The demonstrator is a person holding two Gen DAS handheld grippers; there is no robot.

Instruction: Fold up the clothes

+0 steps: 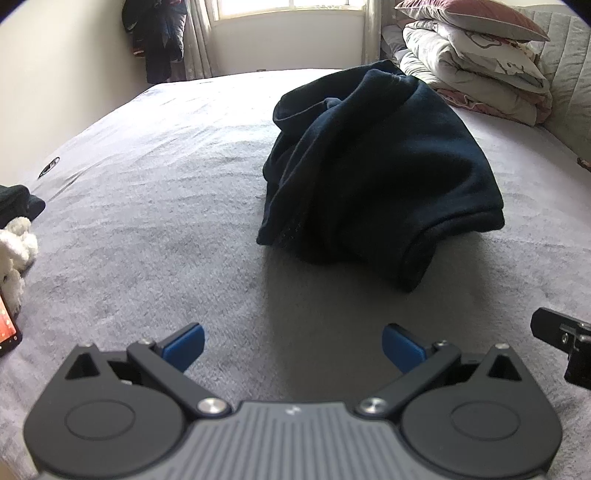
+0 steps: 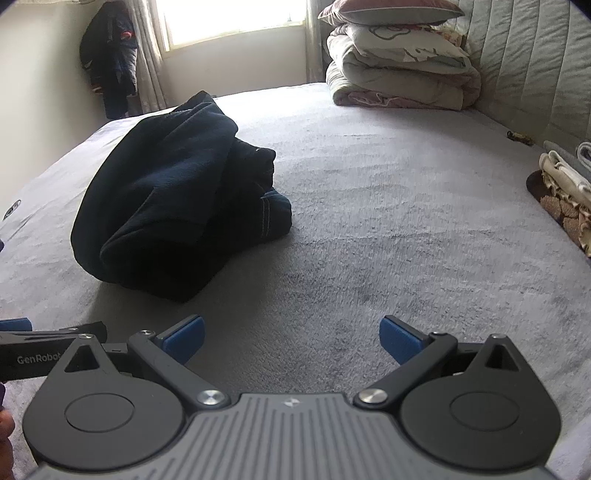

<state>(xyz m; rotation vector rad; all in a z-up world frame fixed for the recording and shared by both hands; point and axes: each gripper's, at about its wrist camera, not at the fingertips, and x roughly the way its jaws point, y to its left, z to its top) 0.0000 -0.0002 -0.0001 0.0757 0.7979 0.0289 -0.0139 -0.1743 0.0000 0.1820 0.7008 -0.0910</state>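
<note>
1. A home bedroom: a wide bed (image 2: 388,192) with a padded headboard (image 2: 524,62).
2. Folded quilts (image 2: 399,77) and a pillow (image 2: 388,11) stacked on it.
3. Curtained window (image 2: 229,18); coats (image 2: 110,55) hang in the corner.

The left claw (image 1: 293,347) and right claw (image 2: 291,339) are side by side, both spread wide, gripping nothing.

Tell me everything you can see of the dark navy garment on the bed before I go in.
The dark navy garment is a soft, fleece-like piece lying in a bunched, rumpled heap, not folded flat. Layers overlap, with a rolled edge near the front and a hem with light stitching on its right side. It rests on the grey bedcover, ahead of both open hand-held grippers; neither touches it. Nothing else touches it.
</note>
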